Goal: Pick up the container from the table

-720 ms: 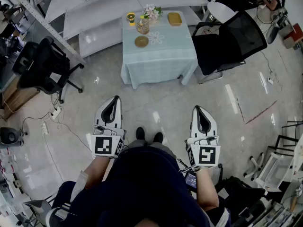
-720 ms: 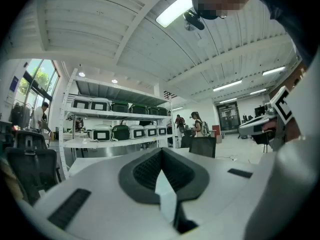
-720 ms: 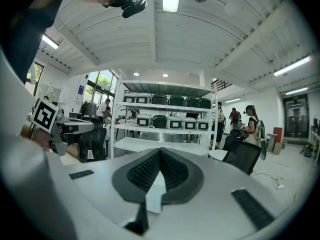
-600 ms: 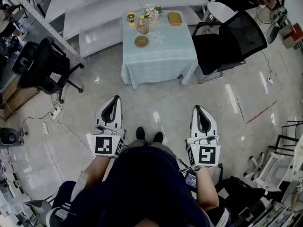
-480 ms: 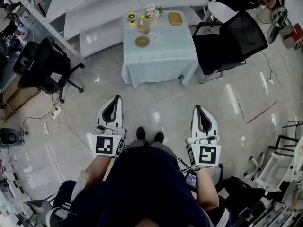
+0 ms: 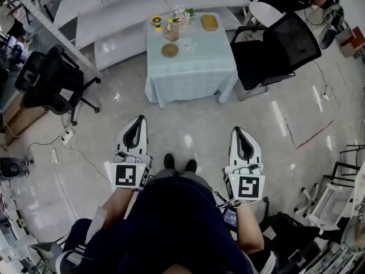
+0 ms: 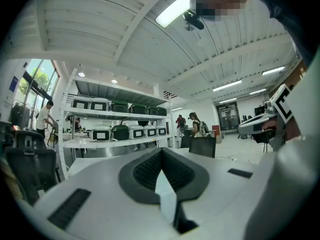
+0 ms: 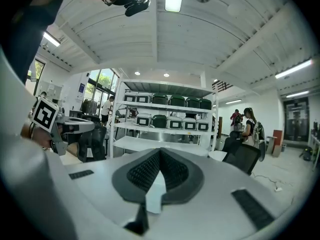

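Hovering | left gripper (image 6: 139,119), right gripper (image 6: 239,131): ribbed fingers (image 7: 145,171) together, empty; container (image 6: 170,31), perhaps glass

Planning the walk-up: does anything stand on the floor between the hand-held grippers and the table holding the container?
Nothing visible. Bare floor lies between the left hand-held gripper, the right hand-held gripper and the table; the black chair stands beside the table.
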Motion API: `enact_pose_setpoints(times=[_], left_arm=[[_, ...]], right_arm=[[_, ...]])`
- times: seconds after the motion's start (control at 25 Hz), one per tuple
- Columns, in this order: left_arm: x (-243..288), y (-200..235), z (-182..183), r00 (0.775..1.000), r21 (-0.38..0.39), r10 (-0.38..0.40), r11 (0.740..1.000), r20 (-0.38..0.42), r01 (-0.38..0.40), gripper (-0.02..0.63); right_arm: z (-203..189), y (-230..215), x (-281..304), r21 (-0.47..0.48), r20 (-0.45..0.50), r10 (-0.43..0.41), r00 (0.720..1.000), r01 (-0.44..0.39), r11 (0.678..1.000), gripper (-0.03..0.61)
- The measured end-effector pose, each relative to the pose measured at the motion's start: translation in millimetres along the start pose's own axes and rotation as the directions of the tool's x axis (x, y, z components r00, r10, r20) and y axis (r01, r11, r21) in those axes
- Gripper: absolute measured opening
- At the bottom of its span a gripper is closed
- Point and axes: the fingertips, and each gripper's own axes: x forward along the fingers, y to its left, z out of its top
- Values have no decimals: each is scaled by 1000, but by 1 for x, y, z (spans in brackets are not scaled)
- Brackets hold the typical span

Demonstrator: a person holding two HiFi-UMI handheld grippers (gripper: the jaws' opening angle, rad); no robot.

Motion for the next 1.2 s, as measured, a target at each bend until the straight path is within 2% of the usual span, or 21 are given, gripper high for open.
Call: enact_pose_setpoints(times=[0.28, 1.08, 1.2], left_arm=[[1, -1, 0, 1000, 0, -2, 1000, -5, 2, 5], [8, -10, 2, 999, 9, -31, 999, -11, 31, 6], [9, -12, 6, 999, -11, -52, 999, 5, 52, 81]], right_arm=[[5, -2, -1, 19, 43, -2, 999, 1, 1000, 0], [4, -8, -2, 37, 41, 1, 999, -3, 999, 2], [2, -8, -4, 29, 33, 2, 999, -3, 1000, 2]])
